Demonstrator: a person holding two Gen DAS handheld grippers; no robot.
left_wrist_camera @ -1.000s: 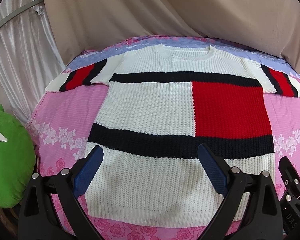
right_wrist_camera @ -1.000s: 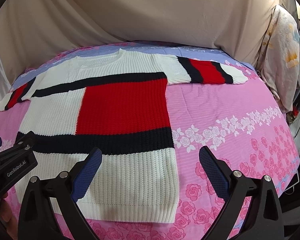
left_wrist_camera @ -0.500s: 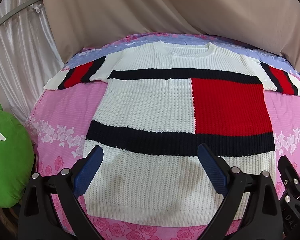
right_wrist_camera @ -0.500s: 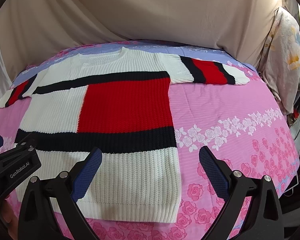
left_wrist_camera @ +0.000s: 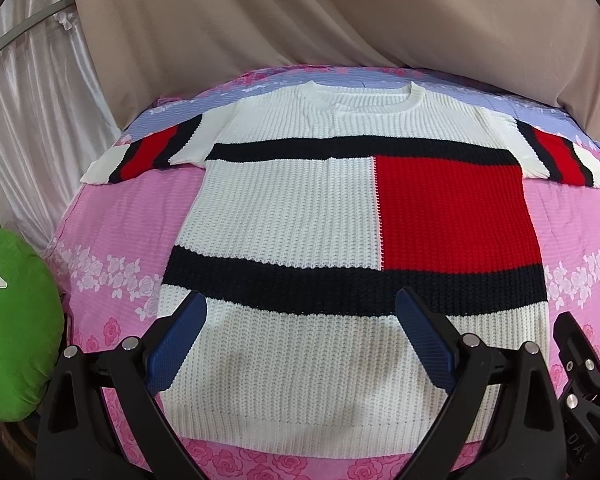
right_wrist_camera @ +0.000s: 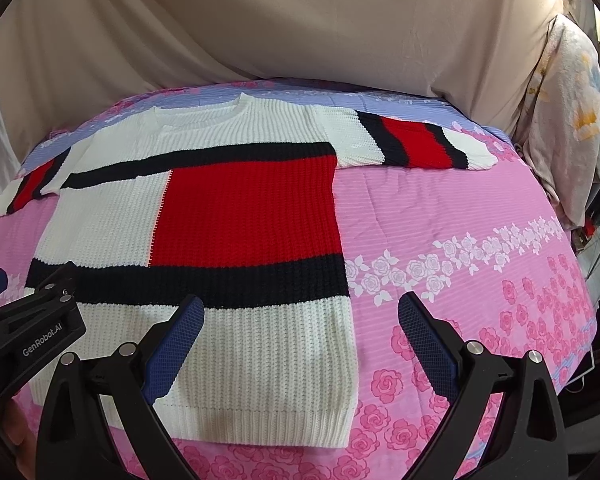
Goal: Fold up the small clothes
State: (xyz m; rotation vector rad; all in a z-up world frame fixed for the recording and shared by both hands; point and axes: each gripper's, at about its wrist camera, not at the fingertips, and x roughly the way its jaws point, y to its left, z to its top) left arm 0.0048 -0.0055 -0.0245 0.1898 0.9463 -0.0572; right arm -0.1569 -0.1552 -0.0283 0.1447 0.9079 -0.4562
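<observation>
Lying flat and face up on the pink floral bedspread (left_wrist_camera: 112,216), the knit sweater (left_wrist_camera: 300,216) has not yet been folded: both short sleeves are spread out sideways and the hem is the edge closest to the cameras. Its long axis runs away from the tongs, from the ribbed hem (left_wrist_camera: 320,428) near them up to the neckline (left_wrist_camera: 364,94) at the far side. The white, red and navy blocks lie smooth, with no crease visible.

Both tools hover over the hem end. The left gripper (left_wrist_camera: 300,340) sits above the white lower panel, roughly centred on the body, its blue pads (left_wrist_camera: 176,344) spread wide with nothing between them. The right gripper (right_wrist_camera: 300,340) hangs above the sweater's right hem corner (right_wrist_camera: 340,432), one finger over the knit and the other over bare bedspread; its jaws are also wide apart and hold nothing. So the right sleeve (right_wrist_camera: 412,142) and right side seam fall to the right tool, while the left sleeve (left_wrist_camera: 144,154) is nearer the left one. Either sleeve is well ahead of the tongs, so a first sideways fold would, in my judgement, call for reaching forward along the garment.

No box, basket or other container shows. A green cushion (left_wrist_camera: 16,320) rests at the bed's left edge, and beige draped cloth (left_wrist_camera: 300,20) backs the scene.
</observation>
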